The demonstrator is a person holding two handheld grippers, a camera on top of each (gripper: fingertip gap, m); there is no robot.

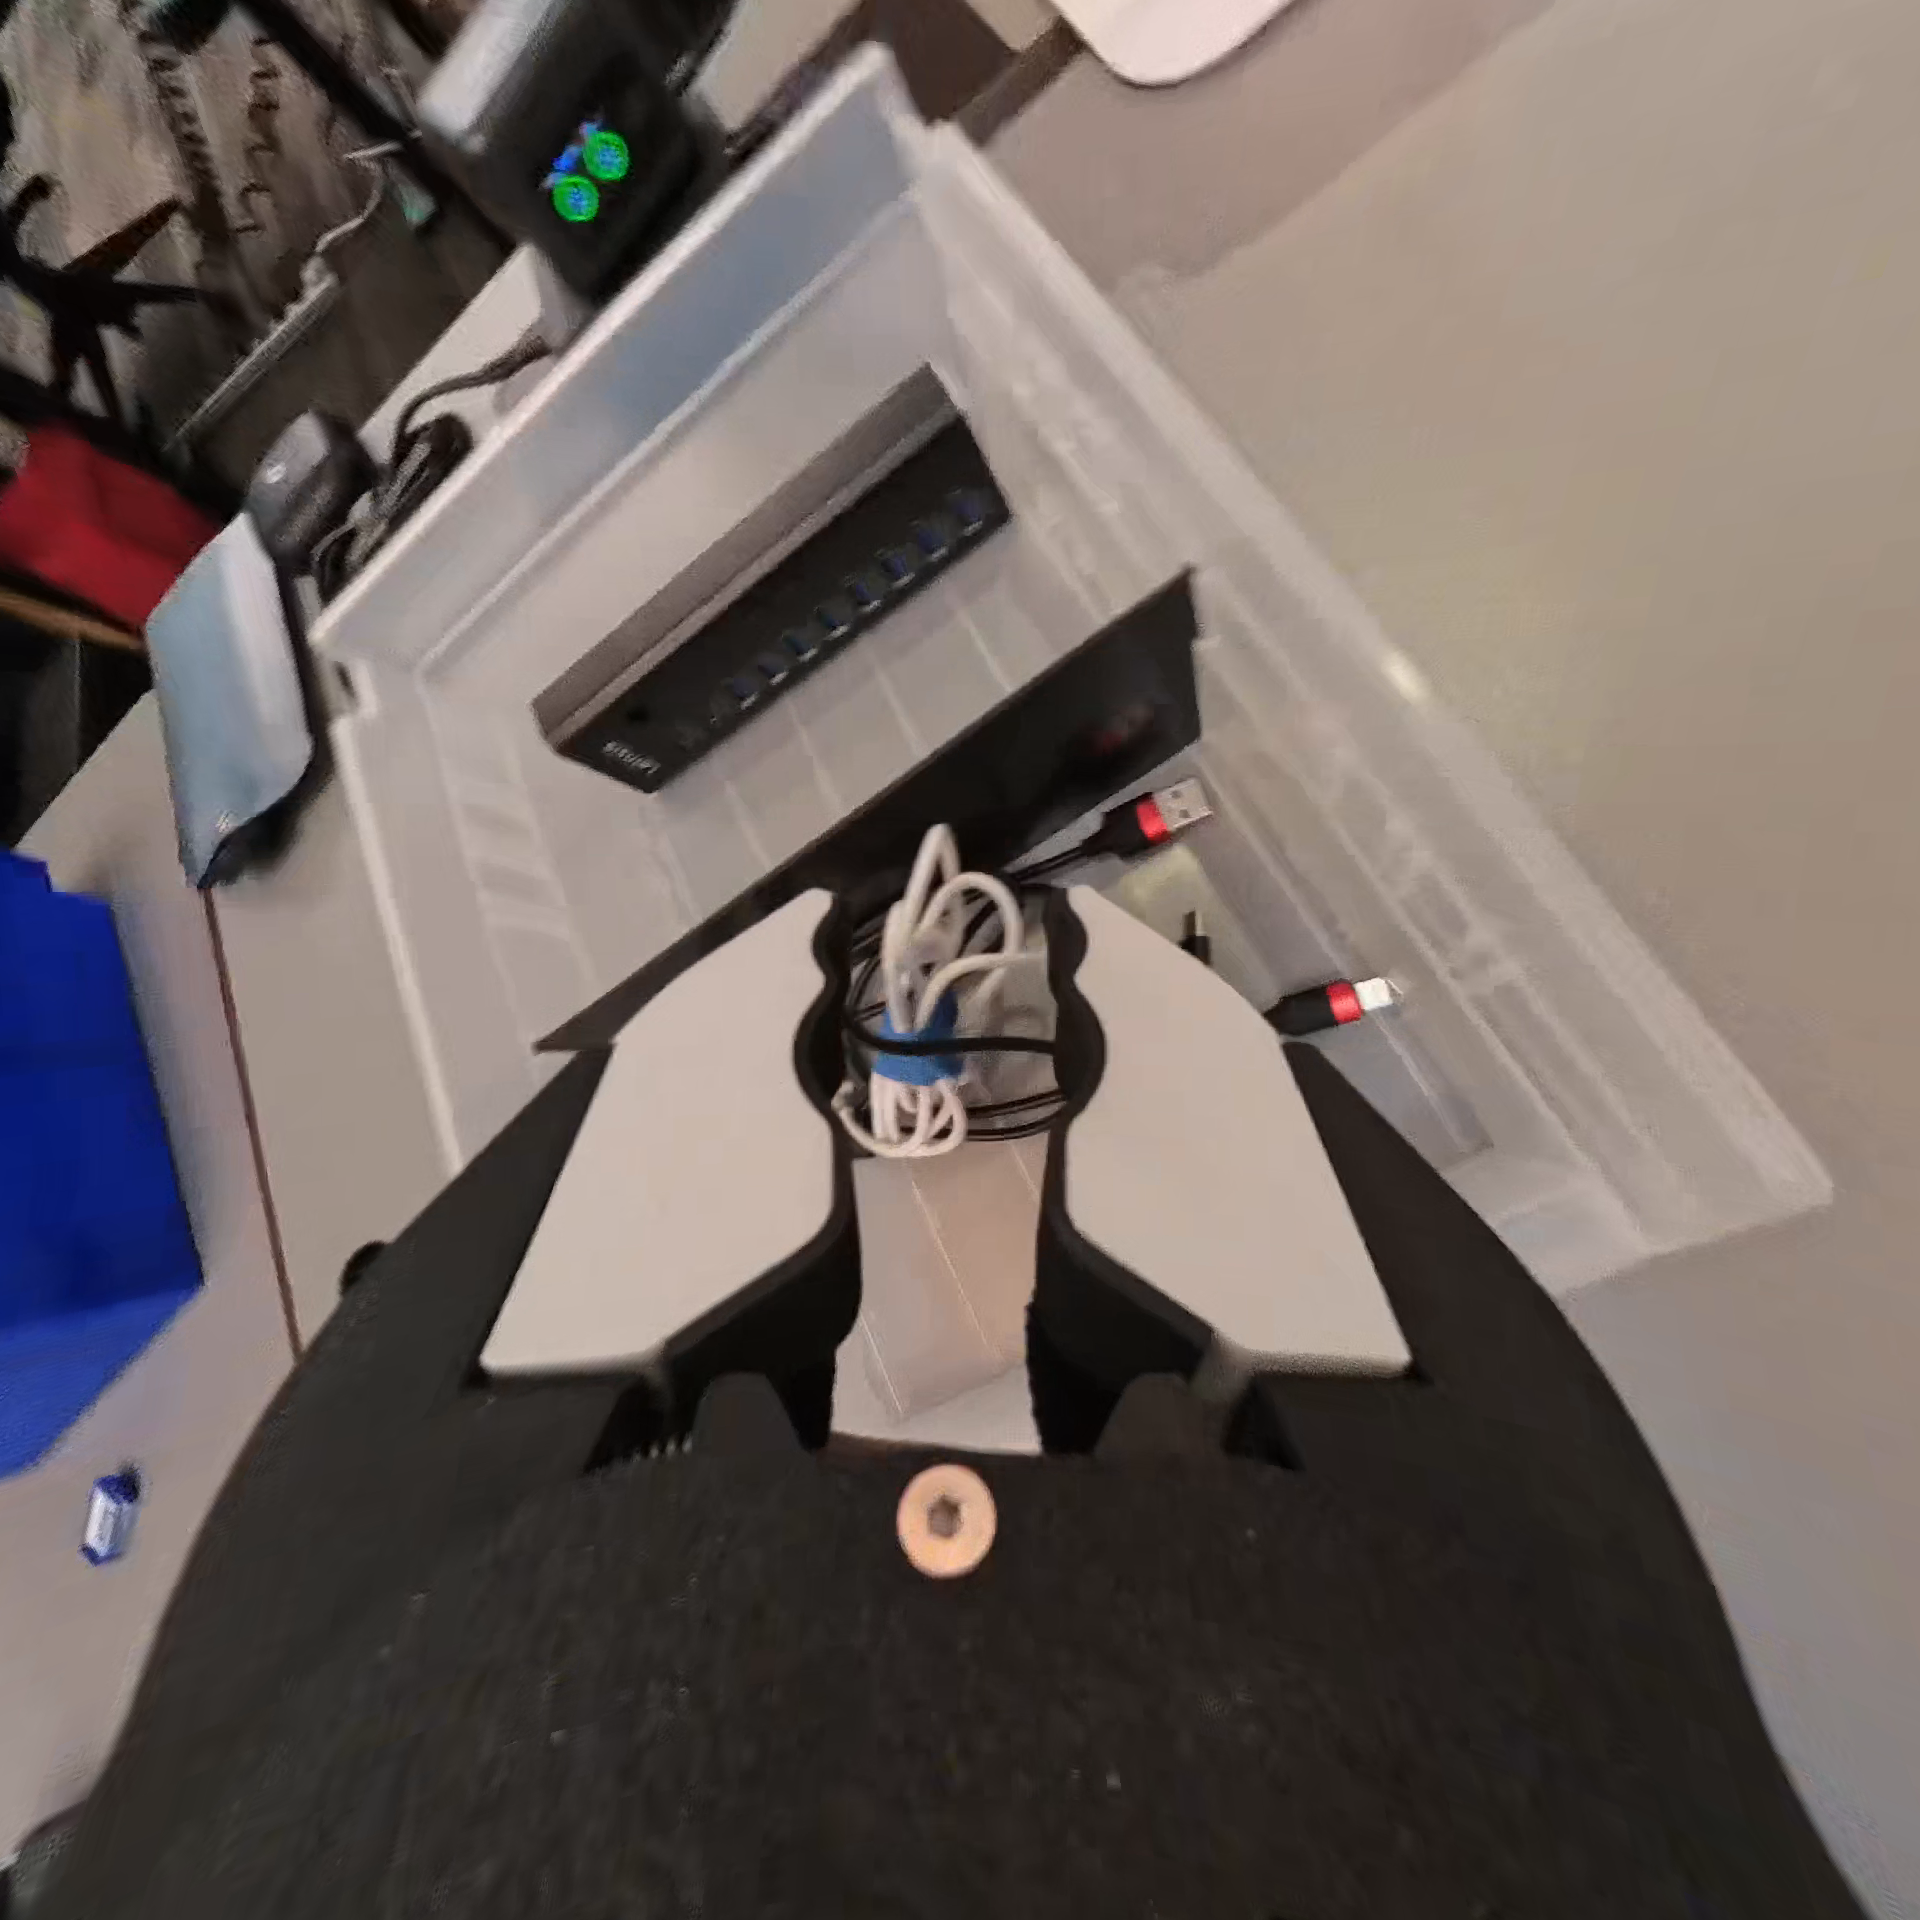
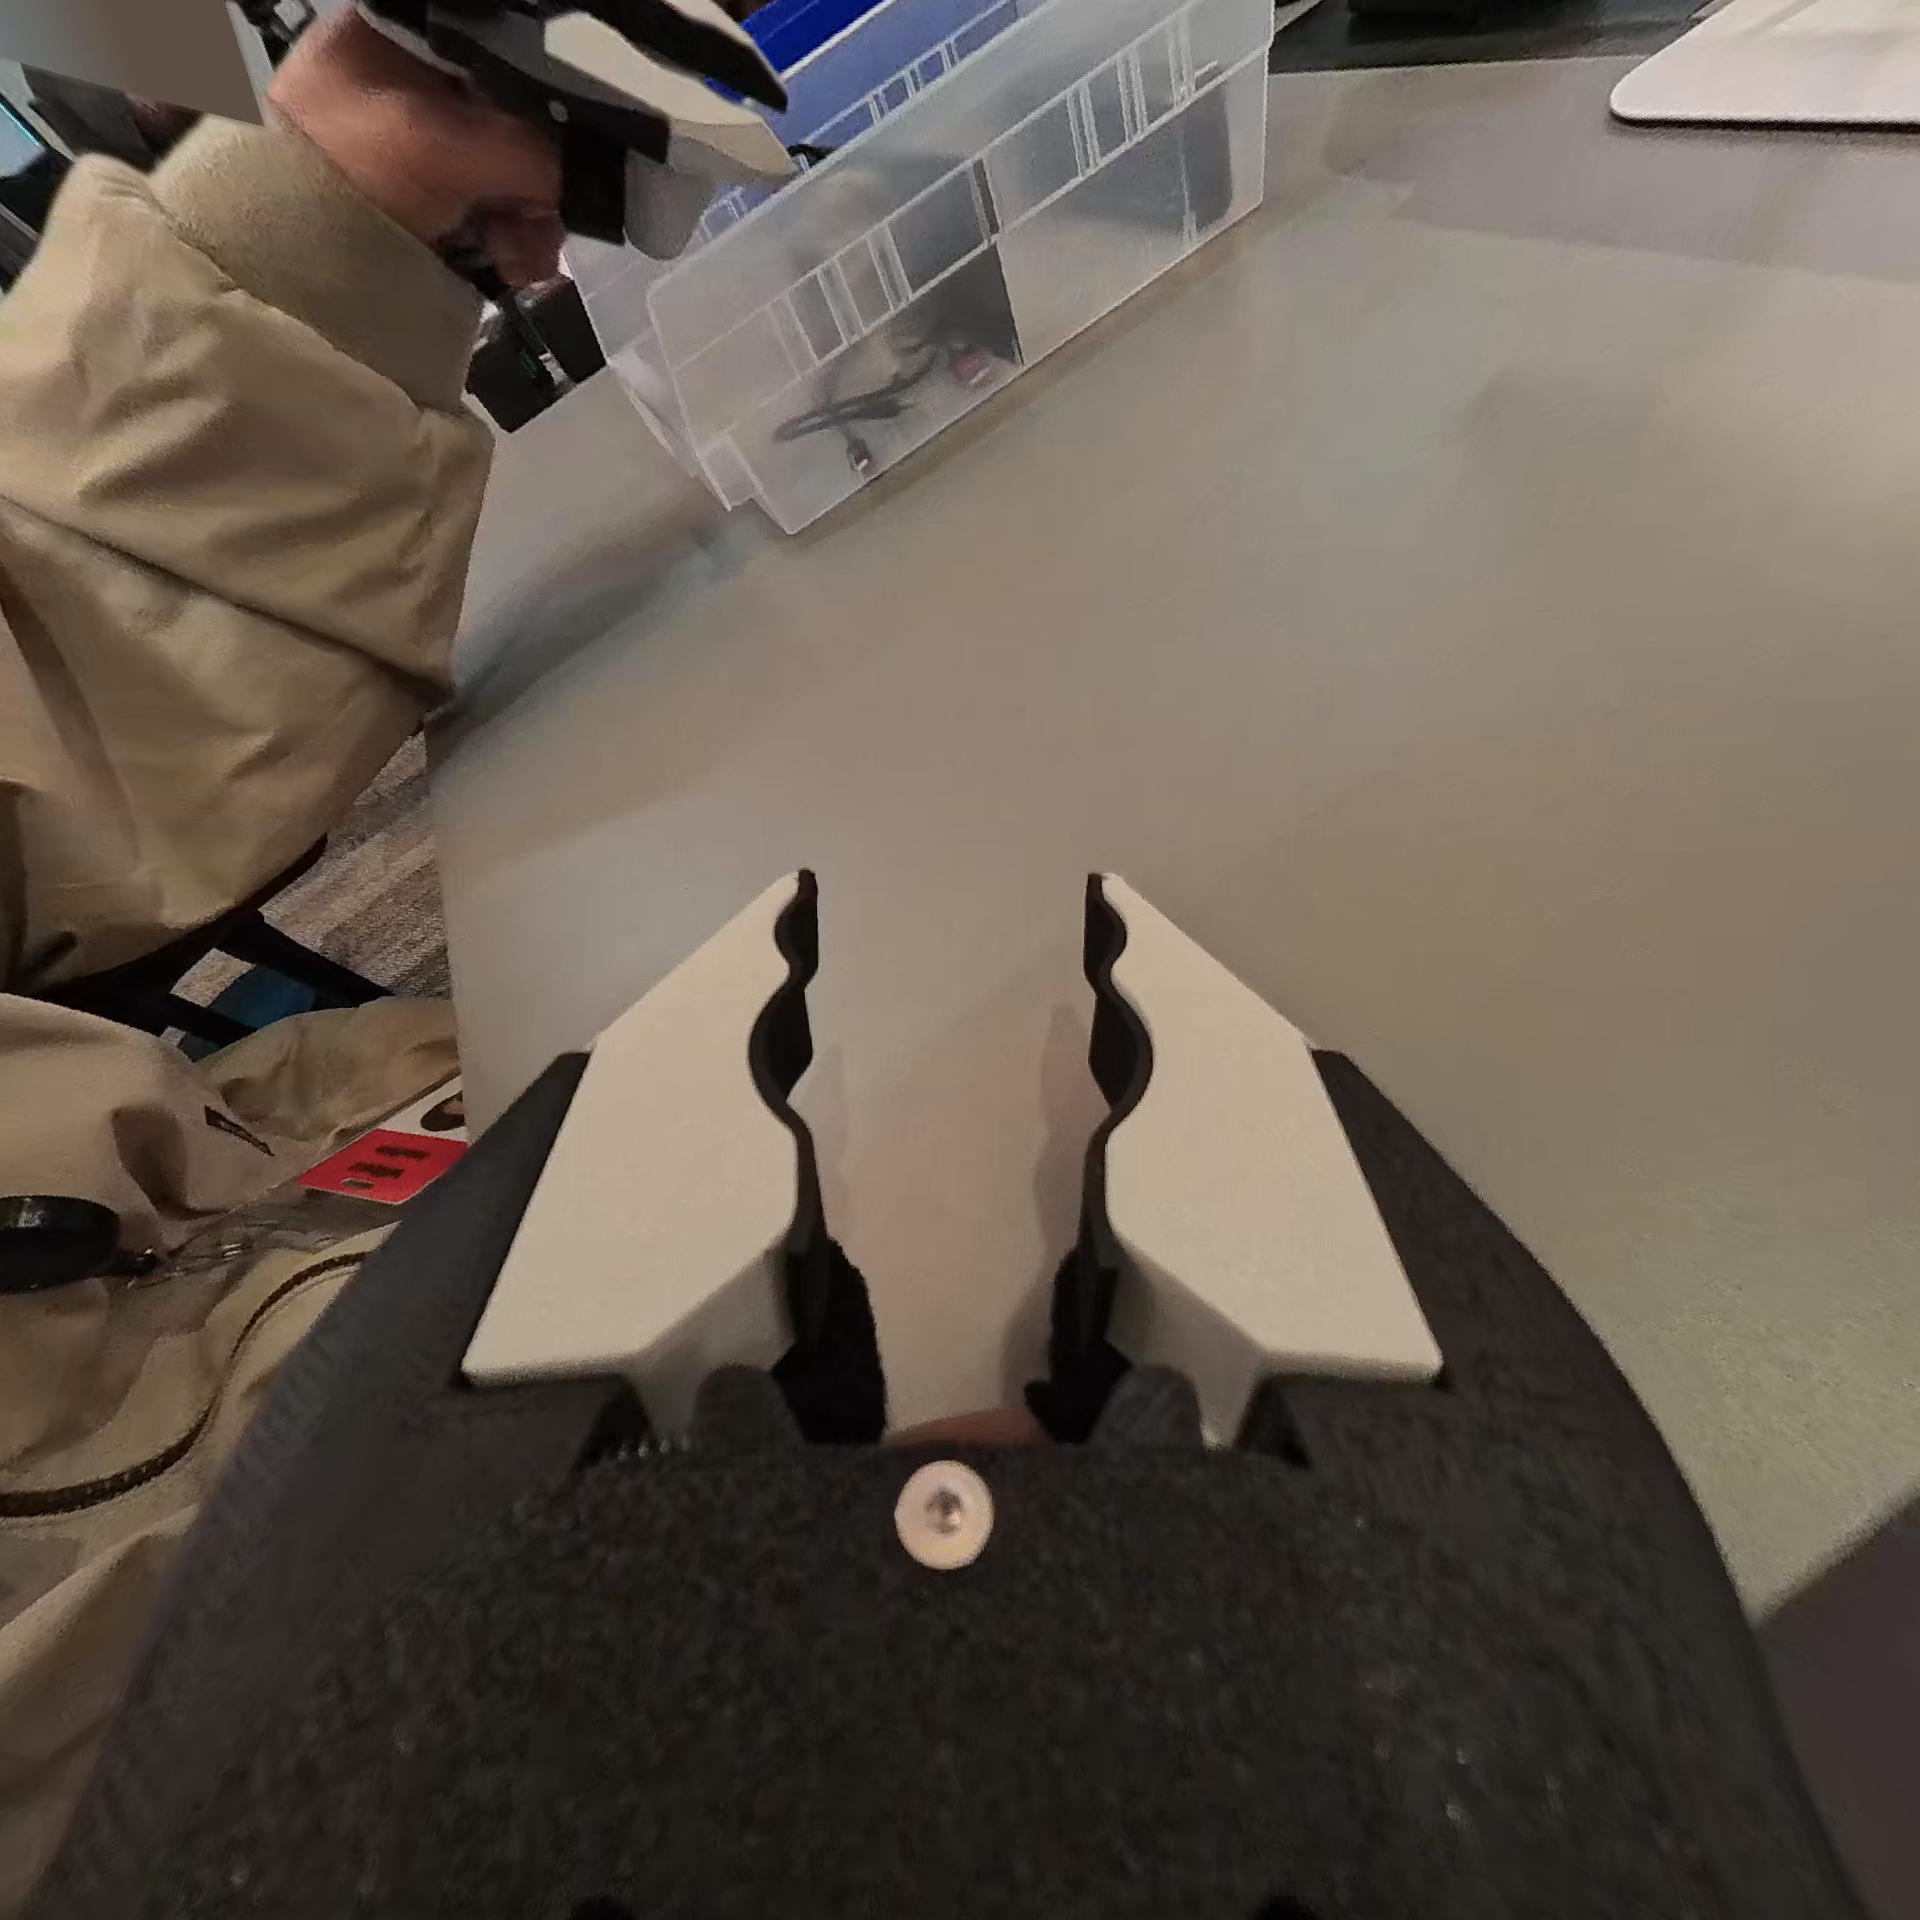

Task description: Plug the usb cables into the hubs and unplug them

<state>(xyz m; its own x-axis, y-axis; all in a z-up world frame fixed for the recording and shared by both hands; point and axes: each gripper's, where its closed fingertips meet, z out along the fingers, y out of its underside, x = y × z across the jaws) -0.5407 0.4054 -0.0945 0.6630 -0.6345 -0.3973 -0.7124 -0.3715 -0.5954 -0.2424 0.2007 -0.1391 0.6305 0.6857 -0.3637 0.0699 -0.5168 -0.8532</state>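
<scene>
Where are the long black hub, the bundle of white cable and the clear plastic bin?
Hub (image 1: 790,613), left wrist view, its port side.
White cable bundle (image 1: 920,1023), left wrist view, its blue tie.
Clear bin (image 1: 1382,831), left wrist view, right wall.

the second hub (image 1: 997,769) lies half hidden behind the left gripper's fingers (image 1: 717,1091), its ports unseen; the white cable bundle (image 1: 925,997) shows only through their gap (its plugs hidden); through the clear bin (image 2: 935,270) wall, contents blur
</scene>
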